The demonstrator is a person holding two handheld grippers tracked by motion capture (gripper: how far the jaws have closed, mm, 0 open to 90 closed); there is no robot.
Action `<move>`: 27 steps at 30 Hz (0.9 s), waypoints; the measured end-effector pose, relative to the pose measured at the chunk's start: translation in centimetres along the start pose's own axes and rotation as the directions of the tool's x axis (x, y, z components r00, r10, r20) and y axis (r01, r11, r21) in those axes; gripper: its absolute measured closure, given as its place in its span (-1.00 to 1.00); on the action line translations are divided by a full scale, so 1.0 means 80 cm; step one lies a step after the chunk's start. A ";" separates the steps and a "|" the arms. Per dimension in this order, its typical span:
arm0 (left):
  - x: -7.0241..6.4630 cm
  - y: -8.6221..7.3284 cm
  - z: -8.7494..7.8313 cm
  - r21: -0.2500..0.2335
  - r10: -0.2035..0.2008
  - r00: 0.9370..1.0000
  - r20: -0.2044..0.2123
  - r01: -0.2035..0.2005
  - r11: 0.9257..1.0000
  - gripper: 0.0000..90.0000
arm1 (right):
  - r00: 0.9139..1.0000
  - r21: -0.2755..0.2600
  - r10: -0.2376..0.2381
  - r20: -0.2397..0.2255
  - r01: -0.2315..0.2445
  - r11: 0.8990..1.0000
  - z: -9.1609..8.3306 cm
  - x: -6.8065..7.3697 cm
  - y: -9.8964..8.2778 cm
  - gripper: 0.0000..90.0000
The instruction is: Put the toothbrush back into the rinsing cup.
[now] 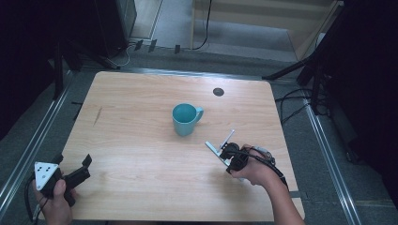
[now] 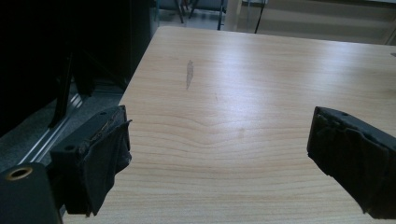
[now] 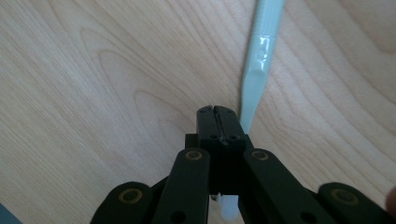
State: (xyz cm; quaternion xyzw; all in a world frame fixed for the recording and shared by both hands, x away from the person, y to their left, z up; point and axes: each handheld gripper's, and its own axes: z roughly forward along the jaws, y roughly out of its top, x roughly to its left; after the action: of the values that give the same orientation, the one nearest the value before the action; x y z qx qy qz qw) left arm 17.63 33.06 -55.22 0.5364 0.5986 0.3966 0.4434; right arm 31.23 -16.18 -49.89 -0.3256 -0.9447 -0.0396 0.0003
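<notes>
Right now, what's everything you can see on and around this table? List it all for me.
mug: one, teal, upright mid-table, handle to the right.
stick: one, pale and flat, lying on the table beside the right gripper; what it is I cannot tell.
hole: one, dark and round, near the table's far edge.
mark: one, grey streak on the table's left part.
table: one, light wood.
cables: several, black, on the floor to the right.
left gripper: one, black, jaws wide open, holding nothing, near corner, in the left hand.
right gripper: one, black, jaws closed together, near right, in the right hand.
</notes>
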 end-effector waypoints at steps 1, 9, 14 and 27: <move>0.000 0.000 0.000 0.000 -0.001 1.000 0.000 0.001 1.000 -0.87 | 1.000 0.000 0.000 0.000 0.000 1.000 0.000 0.000 0.000 1.00; 0.000 0.000 0.000 -0.001 -0.005 1.000 0.003 0.005 1.000 -0.87 | 1.000 0.004 0.025 -0.001 -0.025 1.000 0.006 -0.013 0.000 1.00; 0.000 0.000 0.000 0.000 -0.005 1.000 0.002 0.005 1.000 -0.87 | 0.999 0.005 0.033 -0.005 -0.033 0.999 0.008 -0.018 0.001 1.00; 0.000 0.000 0.000 0.001 0.005 1.000 0.003 -0.005 1.000 -0.87 | 0.997 -0.002 0.062 0.040 -0.062 0.998 0.006 -0.047 0.004 1.00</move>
State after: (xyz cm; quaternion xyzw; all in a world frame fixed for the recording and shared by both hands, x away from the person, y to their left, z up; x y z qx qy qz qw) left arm 17.67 33.04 -55.22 0.5387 0.5970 0.3965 0.4430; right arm 34.44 -18.21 -50.46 -0.3554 -0.9340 -0.0332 -0.0175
